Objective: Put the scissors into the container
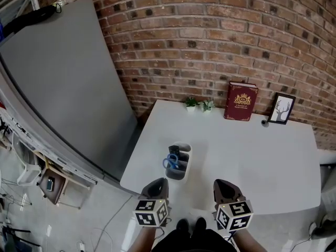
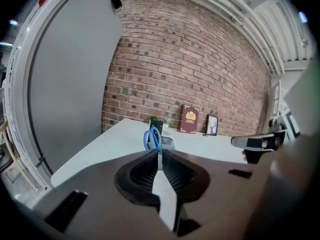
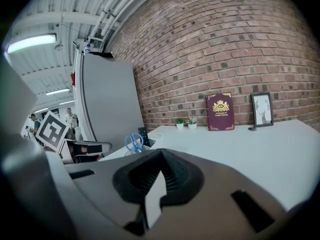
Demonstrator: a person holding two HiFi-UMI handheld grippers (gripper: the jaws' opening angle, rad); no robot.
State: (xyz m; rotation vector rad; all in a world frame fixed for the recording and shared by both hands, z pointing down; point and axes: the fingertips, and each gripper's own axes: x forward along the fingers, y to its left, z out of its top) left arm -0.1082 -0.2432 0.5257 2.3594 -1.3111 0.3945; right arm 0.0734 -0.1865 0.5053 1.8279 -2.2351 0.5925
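Note:
The blue-handled scissors (image 1: 171, 161) stand handles-up inside the white container (image 1: 183, 171) near the front left of the white table (image 1: 257, 156). Both grippers hover side by side at the table's near edge, apart from the container. My left gripper (image 1: 157, 186) is shut with nothing between its jaws; it sits just in front of the container. In the left gripper view the scissors (image 2: 152, 139) rise from the container (image 2: 168, 143) right beyond the left gripper (image 2: 159, 154). My right gripper (image 1: 225, 187) is shut and empty too. The right gripper view shows the scissors (image 3: 133, 142) off to the left.
A dark red book (image 1: 241, 101), a framed deer picture (image 1: 282, 108) and two tiny potted plants (image 1: 191, 103) line the brick wall at the back. A large grey panel (image 1: 63, 77) stands left of the table. People stand far off in the right gripper view.

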